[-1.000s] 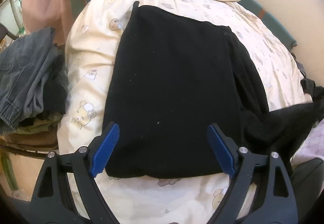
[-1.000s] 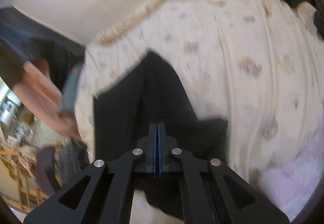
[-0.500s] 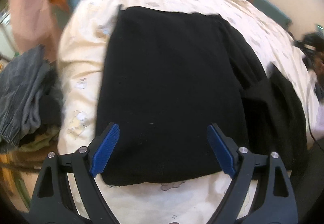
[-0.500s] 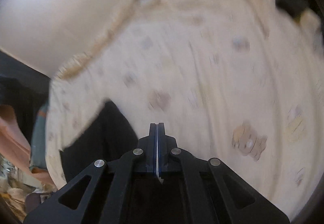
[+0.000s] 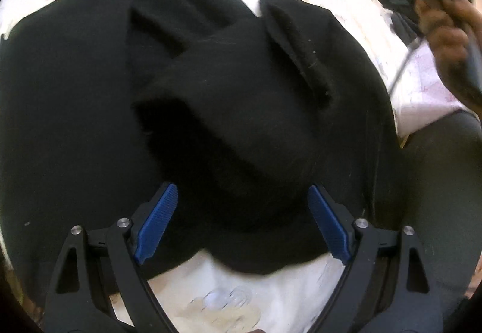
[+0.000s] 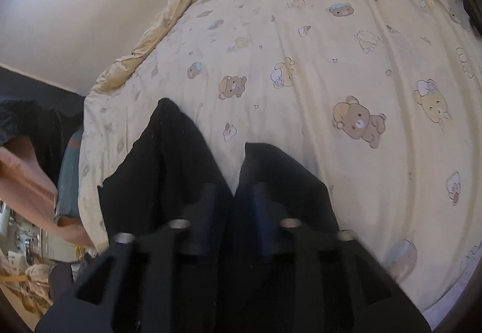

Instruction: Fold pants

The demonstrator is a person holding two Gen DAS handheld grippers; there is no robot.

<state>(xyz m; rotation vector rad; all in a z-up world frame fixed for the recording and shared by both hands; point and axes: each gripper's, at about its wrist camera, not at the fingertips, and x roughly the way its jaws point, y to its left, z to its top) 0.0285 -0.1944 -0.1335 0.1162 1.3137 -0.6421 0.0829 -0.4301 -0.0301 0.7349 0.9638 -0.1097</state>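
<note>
Since the earlier frames, both hands have closed in on the cloth: the left wrist view, which took in the whole folded panel, now sits low over a bunched leg, and the right gripper's jaws, clamped together a second ago, have just been opening.

Bedspread (image 6: 346, 68): cream, bear-printed, covers the bed and carries the work.

Black pants (image 5: 90, 110): spread across the near side of the bedspread. One broad flat panel lies to the left; a loose leg (image 5: 247, 98) lies crumpled across it, with a cuff edge (image 5: 301, 56) standing up in a ridge.

Left gripper (image 5: 242, 221): released, jaws wide, straddling the near end of the loose leg without pinching it.

Right gripper (image 6: 232, 212): blurred, jaws parted, nothing visibly clamped; black cloth lies beneath it. The person's hand (image 5: 446, 29) carries it at the far right of the left wrist view.

Step in hand, as judged: regrasp the loose leg and lay it square on the panel.
1. Seat the left pads on a single hem edge, not on the bunch.
2. Take the far cuff with the right gripper.
3. Draw both ends taut before lowering, so that the ridge flattens.
</note>
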